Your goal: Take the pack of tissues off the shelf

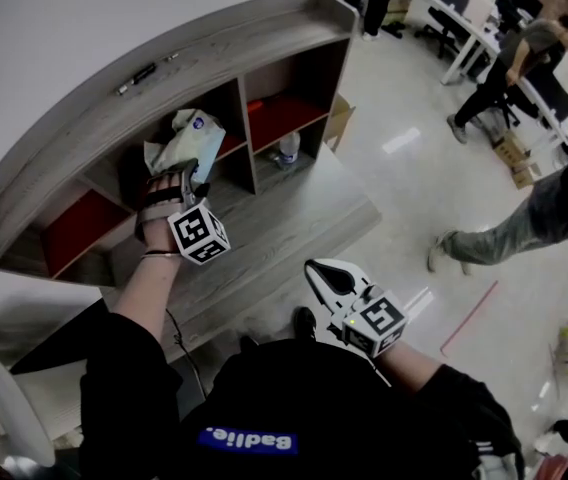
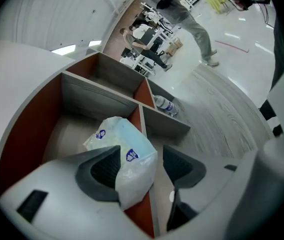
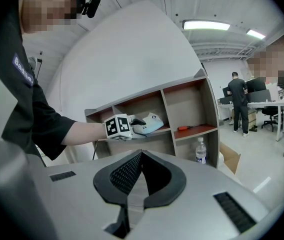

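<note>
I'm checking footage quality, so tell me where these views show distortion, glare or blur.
Head view: dim and washed out, shelf bowed into a curve, glare on the floor. Left gripper view: heavy fisheye, dark corners, pack of tissues sharp. Right gripper view: ceiling light blown out.

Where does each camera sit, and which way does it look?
Head view: on the head, looking down at the shelf; shows left gripper, right gripper, arms.
Left gripper view: on that gripper, looking into a compartment; open jaws flank the pack of tissues.
Right gripper view: on that gripper, facing the shelf; shut jaws, left arm.
Shared: the pack.
</note>
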Available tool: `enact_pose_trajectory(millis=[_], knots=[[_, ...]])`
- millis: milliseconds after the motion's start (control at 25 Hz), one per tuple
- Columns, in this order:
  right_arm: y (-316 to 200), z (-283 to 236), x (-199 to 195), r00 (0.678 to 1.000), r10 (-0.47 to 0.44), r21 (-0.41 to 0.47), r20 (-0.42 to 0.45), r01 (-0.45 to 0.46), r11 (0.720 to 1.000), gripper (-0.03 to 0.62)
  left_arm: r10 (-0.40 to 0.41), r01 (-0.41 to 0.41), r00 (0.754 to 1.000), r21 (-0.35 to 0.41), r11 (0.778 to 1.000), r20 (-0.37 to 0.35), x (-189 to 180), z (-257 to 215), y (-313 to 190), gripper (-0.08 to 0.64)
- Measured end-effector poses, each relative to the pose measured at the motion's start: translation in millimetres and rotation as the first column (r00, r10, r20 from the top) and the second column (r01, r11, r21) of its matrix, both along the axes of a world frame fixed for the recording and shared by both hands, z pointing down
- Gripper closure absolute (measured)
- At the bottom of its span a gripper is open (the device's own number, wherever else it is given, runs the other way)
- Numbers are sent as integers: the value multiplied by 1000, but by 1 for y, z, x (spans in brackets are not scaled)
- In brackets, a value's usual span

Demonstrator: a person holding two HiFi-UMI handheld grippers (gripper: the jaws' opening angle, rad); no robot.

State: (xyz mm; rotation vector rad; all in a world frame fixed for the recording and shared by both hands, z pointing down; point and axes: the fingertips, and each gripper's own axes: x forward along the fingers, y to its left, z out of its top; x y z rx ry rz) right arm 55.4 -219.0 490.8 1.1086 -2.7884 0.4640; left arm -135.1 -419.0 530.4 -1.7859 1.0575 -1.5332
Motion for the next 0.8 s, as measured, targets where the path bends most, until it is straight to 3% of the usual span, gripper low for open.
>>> enact_pose_trajectory(millis=[280, 680, 800], knots=[[1, -1, -1, 1000, -5, -1, -2, 5, 1000, 563, -42, 41, 999, -36, 999, -17, -6, 8, -12, 327], [7, -1, 3, 1000, 5, -13, -2, -5, 1000, 563, -61, 59, 995, -34, 998, -81, -9, 6, -7, 485], [8, -2, 1, 1000, -2, -7, 1, 2, 1000, 563, -67, 63, 994, -46, 997, -92, -11, 3, -6, 502]])
